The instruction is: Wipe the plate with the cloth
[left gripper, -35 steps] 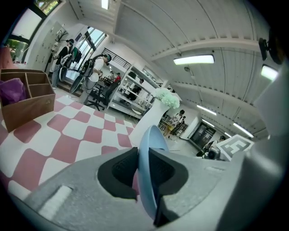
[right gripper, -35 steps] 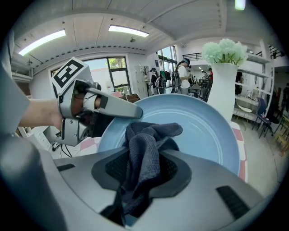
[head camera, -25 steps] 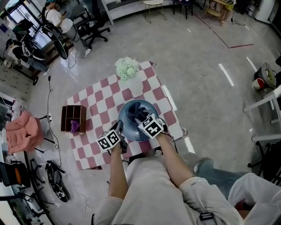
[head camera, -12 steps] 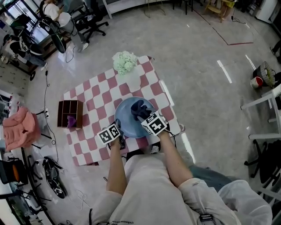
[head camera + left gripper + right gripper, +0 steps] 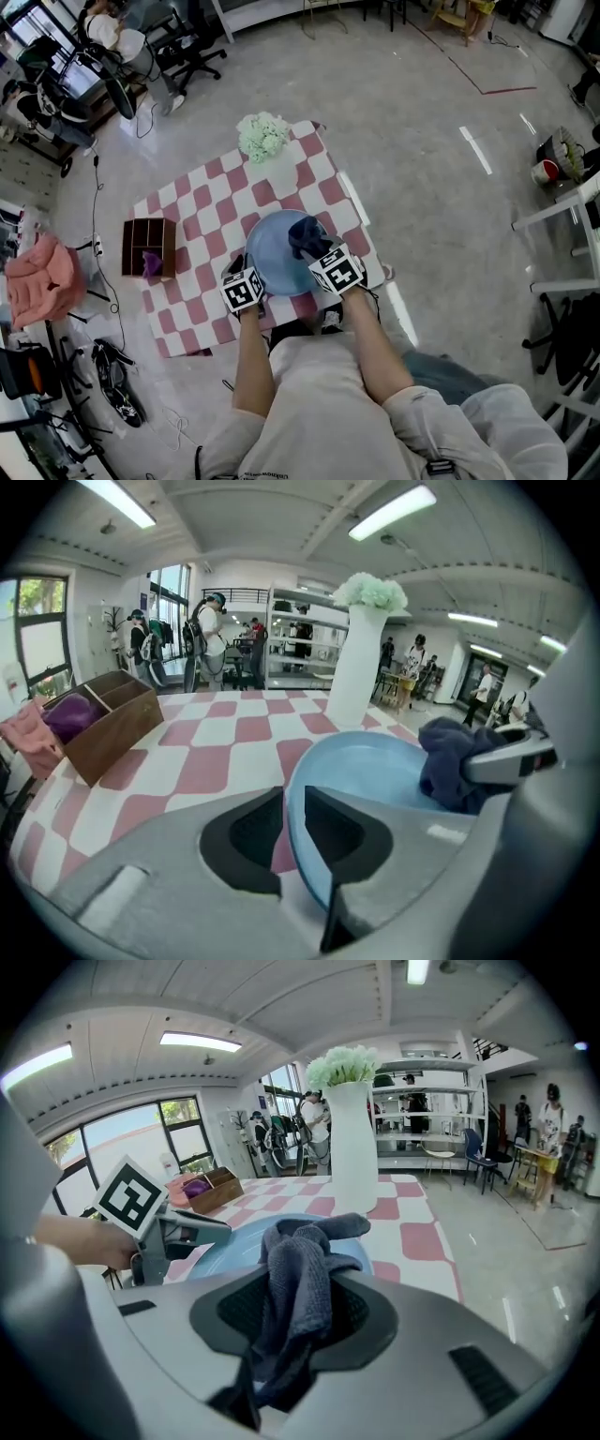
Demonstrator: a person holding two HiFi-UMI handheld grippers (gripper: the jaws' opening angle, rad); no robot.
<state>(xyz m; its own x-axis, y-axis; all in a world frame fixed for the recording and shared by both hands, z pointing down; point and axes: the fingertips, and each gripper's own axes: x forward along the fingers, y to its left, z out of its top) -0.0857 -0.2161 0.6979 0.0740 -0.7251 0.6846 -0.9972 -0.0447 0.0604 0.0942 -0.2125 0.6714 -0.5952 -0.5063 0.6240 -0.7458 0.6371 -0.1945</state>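
Note:
A light blue plate (image 5: 277, 251) rests on the pink-and-white checked table. My left gripper (image 5: 246, 277) is shut on the plate's near left rim (image 5: 298, 836). My right gripper (image 5: 323, 255) is shut on a dark blue cloth (image 5: 305, 234), which lies on the plate's right side. In the right gripper view the cloth (image 5: 298, 1279) hangs bunched between the jaws, over the plate (image 5: 225, 1251), with the left gripper (image 5: 202, 1232) at the left. In the left gripper view the cloth (image 5: 455, 761) sits on the plate's far right part.
A white vase of pale green flowers (image 5: 265, 141) stands at the table's far side. A brown divided wooden box (image 5: 148, 248) with a purple item sits at the left. Pink cloth (image 5: 42, 286) lies on the floor, left. People and office chairs (image 5: 112, 47) are at the back.
The cloth and my right gripper have shifted toward the plate's right side. The left gripper stays clamped on the rim. The camera view has shifted slightly.

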